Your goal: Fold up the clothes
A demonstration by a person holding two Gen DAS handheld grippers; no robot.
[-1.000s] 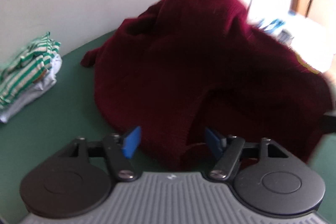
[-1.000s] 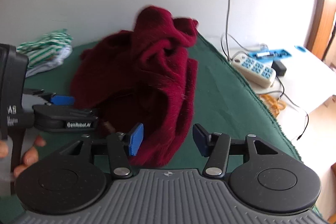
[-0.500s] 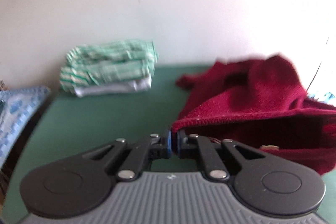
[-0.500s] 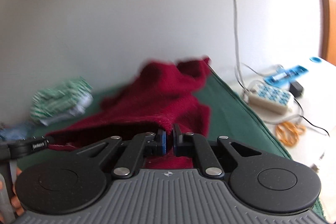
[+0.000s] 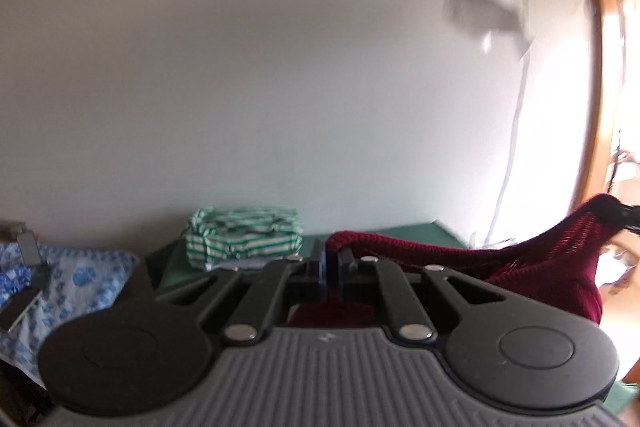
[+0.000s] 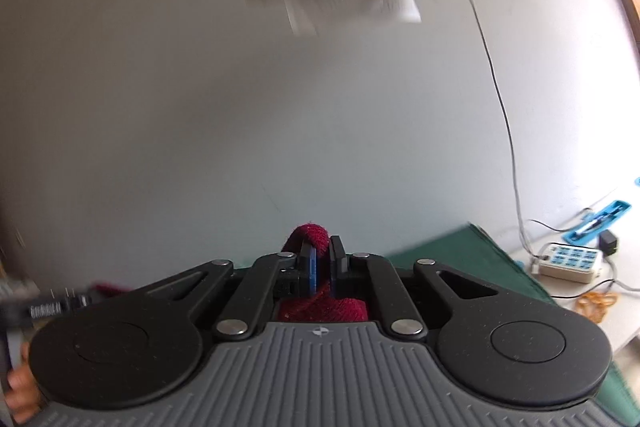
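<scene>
Two grippers, both clamping one maroon sweater. Left gripper: jaws sitting pressed together on a sweater edge at lower centre of the left view; knit stretching rightward and rising toward the right edge of the frame, hanging above the green worktop. Right gripper: jaws pinching a fold of the same sweater at lower centre of the right view, more knit bunching just beneath them. Folded green-striped stack resting on the worktop at centre-left, against the wall. Blue patterned cloth lying at lower left. White power strip and blue tray sitting at right, beyond the worktop's edge. Orange rubber bands lying below the strip.
</scene>
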